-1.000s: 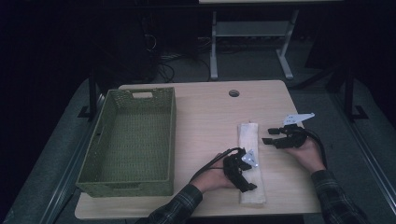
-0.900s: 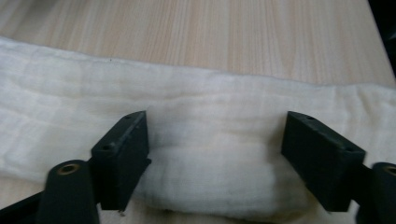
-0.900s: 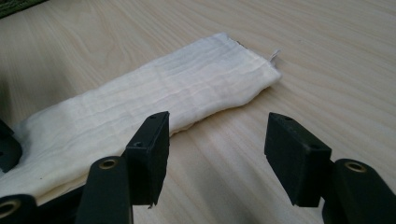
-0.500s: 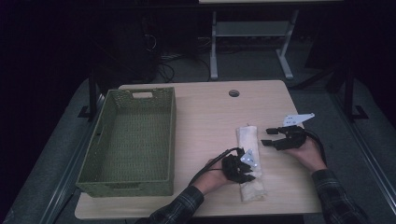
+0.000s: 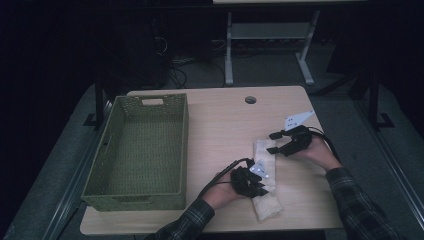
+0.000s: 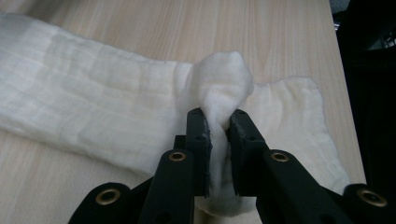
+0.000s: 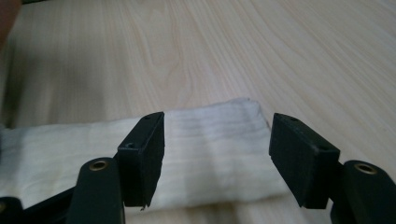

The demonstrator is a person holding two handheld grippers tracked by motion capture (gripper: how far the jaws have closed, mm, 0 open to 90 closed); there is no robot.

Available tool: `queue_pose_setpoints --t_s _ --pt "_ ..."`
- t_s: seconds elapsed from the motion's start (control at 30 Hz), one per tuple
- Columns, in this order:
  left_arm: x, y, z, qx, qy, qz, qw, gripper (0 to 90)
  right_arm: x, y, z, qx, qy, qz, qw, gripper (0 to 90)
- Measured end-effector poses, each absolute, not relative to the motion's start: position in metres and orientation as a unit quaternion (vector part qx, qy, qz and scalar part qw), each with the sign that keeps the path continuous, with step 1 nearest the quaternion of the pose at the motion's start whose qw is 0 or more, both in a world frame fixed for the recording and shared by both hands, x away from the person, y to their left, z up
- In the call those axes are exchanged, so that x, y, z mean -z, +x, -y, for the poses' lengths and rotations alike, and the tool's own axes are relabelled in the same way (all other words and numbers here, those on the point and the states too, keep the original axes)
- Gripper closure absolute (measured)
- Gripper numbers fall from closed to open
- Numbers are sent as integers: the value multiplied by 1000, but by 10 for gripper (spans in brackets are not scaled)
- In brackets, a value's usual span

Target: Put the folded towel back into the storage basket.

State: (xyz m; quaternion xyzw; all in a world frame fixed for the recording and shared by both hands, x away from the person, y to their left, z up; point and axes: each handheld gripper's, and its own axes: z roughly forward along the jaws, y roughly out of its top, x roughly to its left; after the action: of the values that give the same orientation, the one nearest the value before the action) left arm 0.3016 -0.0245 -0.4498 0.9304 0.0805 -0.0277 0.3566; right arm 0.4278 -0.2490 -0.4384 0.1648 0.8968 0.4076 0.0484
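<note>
A long folded white cloth [image 5: 266, 205] lies on the right half of the wooden table [image 5: 225, 115]. My left gripper [image 5: 261, 189] is at the cloth's near part. In the left gripper view its jaws have just been closing, and the left gripper [image 6: 218, 119] is now shut on a raised fold of the cloth [image 6: 102, 116]. My right gripper [image 5: 272, 142] hovers over the cloth's far end. The right gripper [image 7: 217, 135] stands open, with the cloth [image 7: 56, 149] lying below and between its jaws, untouched.
A green woven basket [image 5: 184, 145] stands on the left half of the table. A round cable hole [image 5: 250, 99] sits near the far edge. The table's right edge is close to the right hand. A metal stand [image 5: 267, 35] is on the floor behind.
The left gripper's jaws went from wide open to pinched on a fold of the cloth. The right gripper shifted a little left and up over the cloth's far end.
</note>
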Motion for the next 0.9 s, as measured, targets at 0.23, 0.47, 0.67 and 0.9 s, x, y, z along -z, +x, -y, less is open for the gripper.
queue_pose_setpoints --t_s 0.23,0.47,0.67,0.9 --pt "448 297 24 36 932 -74 354 790 452 454 235 -385 163 -908 33 352" --pt "450 298 25 42 932 -75 351 789 469 461 228 -363 156 -918 19 347" --pt "451 299 25 44 933 -76 350 789 470 456 228 -363 136 -922 15 493" --pt "453 299 26 45 934 -77 347 789 468 453 226 -359 128 -924 0 698"
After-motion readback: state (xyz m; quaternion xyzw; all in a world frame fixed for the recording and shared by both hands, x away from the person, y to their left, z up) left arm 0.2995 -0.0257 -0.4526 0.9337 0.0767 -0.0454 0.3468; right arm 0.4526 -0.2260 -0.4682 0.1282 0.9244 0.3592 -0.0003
